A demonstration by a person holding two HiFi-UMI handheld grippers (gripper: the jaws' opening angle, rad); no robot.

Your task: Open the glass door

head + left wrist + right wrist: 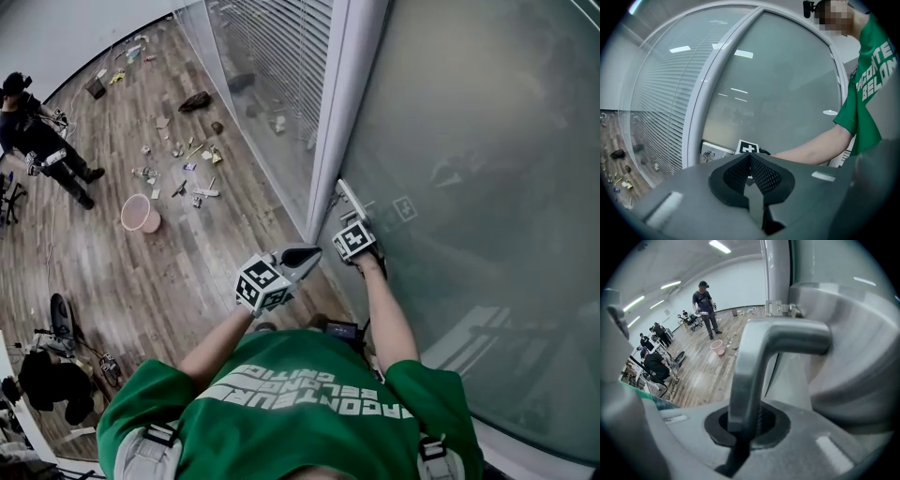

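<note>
Metal lever handle (757, 357) on the frosted glass door (469, 178) is clamped in the right tongs (743, 425); the left tongs (750, 158), closed and empty, hover near the handle.

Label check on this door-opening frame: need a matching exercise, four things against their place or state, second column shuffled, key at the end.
Things
1. right gripper
2. left gripper
3. pink bucket
4. door handle

Place or state
A. standing on the wood floor
B. jaws together, nothing between them, touching nothing
C. silver bent lever at the edge of the glass door
D. jaws clamped on the lever

Pairs: 1-D, 2-B, 3-A, 4-C
</note>
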